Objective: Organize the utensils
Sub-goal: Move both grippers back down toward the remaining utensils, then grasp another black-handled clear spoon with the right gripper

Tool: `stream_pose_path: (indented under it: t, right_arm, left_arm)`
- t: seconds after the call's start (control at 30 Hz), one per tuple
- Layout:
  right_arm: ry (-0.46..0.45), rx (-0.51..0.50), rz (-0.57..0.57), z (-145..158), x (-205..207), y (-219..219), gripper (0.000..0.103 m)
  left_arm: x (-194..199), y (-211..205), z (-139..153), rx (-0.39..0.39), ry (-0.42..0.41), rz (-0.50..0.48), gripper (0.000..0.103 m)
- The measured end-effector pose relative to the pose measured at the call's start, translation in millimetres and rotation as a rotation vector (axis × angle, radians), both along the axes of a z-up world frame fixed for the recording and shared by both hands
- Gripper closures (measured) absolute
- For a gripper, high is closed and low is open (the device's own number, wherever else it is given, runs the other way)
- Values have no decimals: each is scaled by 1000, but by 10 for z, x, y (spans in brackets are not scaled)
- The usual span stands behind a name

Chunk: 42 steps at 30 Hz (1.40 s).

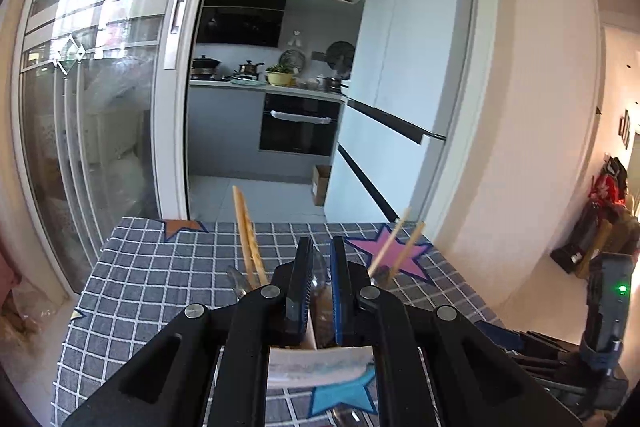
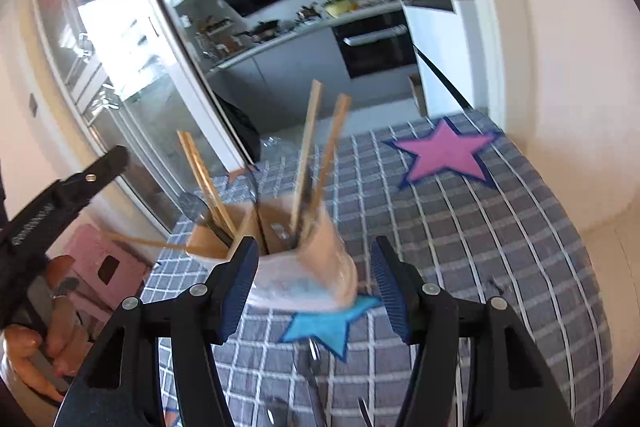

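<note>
A ceramic utensil holder (image 2: 304, 267) with two compartments stands on the checked tablecloth (image 2: 500, 227). Wooden chopsticks (image 2: 308, 155) and a metal spoon (image 2: 196, 205) stick out of it. My right gripper (image 2: 316, 291) is open, its jaws on either side of the holder, not touching it. My left gripper (image 1: 320, 291) hovers right over the holder (image 1: 320, 367), its jaws nearly closed with a narrow gap and a spoon (image 1: 320, 283) showing between them; I cannot tell if they grip it. Chopsticks (image 1: 248, 239) rise on both sides. The left gripper's body (image 2: 60, 195) shows at the left of the right wrist view.
A loose metal utensil (image 2: 316, 379) lies on the cloth below the holder. A pink stool (image 2: 100, 267) stands left of the table. A glass sliding door (image 1: 100, 87) and the kitchen lie beyond the table's far edge. A white wall (image 1: 520, 107) is at the right.
</note>
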State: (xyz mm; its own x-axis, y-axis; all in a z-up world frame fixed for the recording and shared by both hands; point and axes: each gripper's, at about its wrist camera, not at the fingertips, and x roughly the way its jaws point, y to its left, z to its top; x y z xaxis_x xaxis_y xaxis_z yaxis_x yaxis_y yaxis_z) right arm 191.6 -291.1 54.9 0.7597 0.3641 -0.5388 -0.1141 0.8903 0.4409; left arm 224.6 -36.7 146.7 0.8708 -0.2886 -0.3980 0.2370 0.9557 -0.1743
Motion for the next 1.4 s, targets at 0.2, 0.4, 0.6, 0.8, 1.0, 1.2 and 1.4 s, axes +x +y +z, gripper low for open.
stream_pose_path:
  t: [0.2, 0.4, 0.6, 0.8, 1.0, 1.2, 1.4]
  right_arm:
    - [109, -19, -33, -267, -152, -102, 38]
    - [214, -46, -51, -582, -292, -116, 36]
    - [299, -80, -49, -845, -414, -83, 18]
    - [343, -127, 5, -939, -511, 96, 17]
    - [399, -191, 52, -1051, -582, 311, 17]
    - [423, -243, 85, -1115, -649, 491, 17]
    - [423, -263, 131, -1108, -696, 638, 17]
  left_arm:
    - [-342, -153, -50, 29, 27, -83, 0]
    - [-645, -422, -267, 88, 51, -160, 0]
    - [-895, -515, -650, 173, 124, -185, 0]
    - [-924, -375, -1168, 210, 318, -103, 0]
    - [-899, -172, -1560, 188, 499, -51, 0]
    - [-930, 14, -1748, 172, 590, -11, 0]
    - [-917, 216, -1805, 149, 625, 53, 0]
